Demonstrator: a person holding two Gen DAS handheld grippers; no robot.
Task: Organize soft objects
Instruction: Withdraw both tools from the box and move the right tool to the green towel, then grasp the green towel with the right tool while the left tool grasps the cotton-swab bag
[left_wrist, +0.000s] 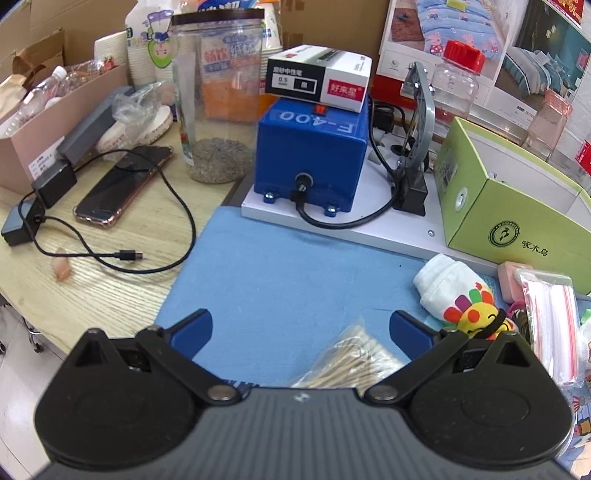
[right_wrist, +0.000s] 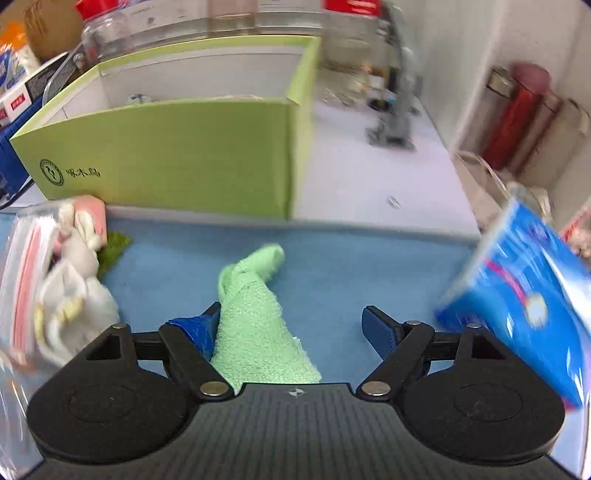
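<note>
Left claw (left_wrist: 301, 332) is sitting wide open over the blue mat (left_wrist: 280, 266), nothing between its pads. A bag of cotton swabs (left_wrist: 351, 358) is lying just under it, nearer its right finger. A small white sock (left_wrist: 441, 284) and a yellow plush toy (left_wrist: 476, 314) are lying at the mat's right edge, touching each other, next to a pink block (left_wrist: 511, 280) and a stack of zip bags (left_wrist: 554, 325). The green box (left_wrist: 517, 221) is standing open behind them.

Right claw (right_wrist: 291, 326) is hanging open over the mat too. A green towel (right_wrist: 255, 314) is lying between its fingers, bunched against the left pad (right_wrist: 192, 328); the right pad is clear of it, so no grip. White soft items (right_wrist: 74, 288) are piled to the left; a blue pack (right_wrist: 524, 295) is on the right, blurred.
</note>
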